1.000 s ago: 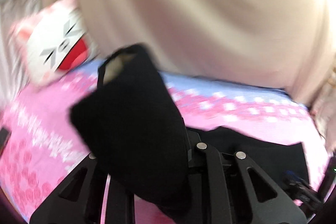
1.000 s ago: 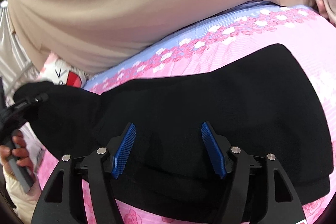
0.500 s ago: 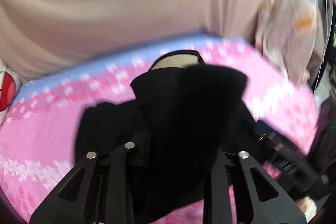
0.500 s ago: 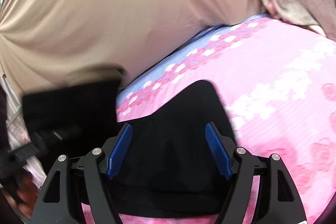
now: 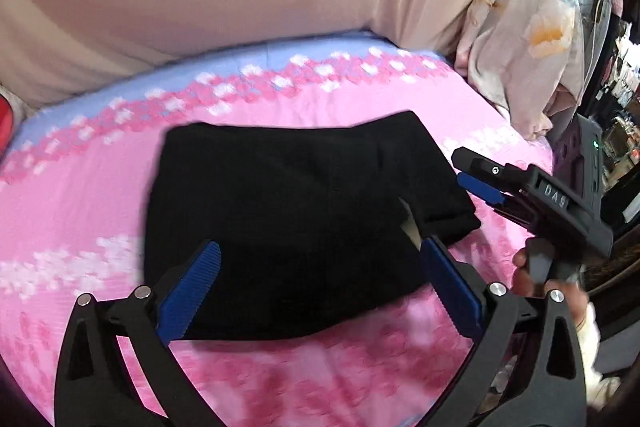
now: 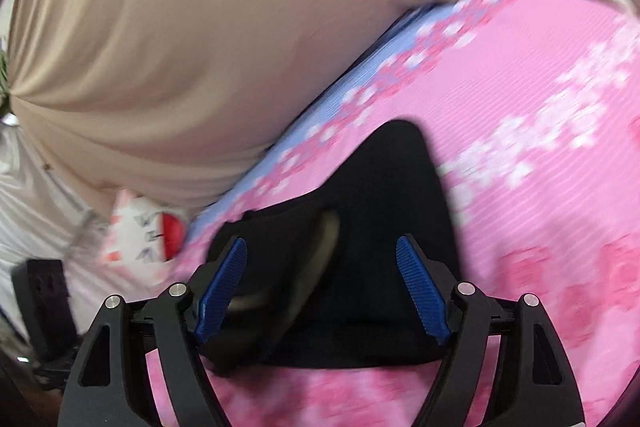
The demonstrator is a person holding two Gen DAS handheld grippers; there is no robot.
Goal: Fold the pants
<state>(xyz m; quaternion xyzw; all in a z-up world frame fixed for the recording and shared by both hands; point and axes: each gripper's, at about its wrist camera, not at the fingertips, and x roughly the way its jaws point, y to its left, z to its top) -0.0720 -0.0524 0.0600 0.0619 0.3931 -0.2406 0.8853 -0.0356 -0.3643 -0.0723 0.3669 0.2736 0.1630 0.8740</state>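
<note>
Left wrist view: pants (image 5: pixel 296 215) lie folded in a compact stack on the bed (image 5: pixel 100 187). Left tool (image 5: pixel 320 287) is opening wide, releasing the fold, nothing gripped. Right tool (image 6: pixel 320 283) is also opening, empty, over the stack's edge.

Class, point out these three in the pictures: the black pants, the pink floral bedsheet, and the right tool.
black pants (image 5: pixel 288 211), left wrist view, middle of the folded bundle.
pink floral bedsheet (image 5: pixel 80 195), left wrist view, bare stretch left of pants.
right tool (image 5: pixel 476 175), left wrist view, between its fingertips.
</note>
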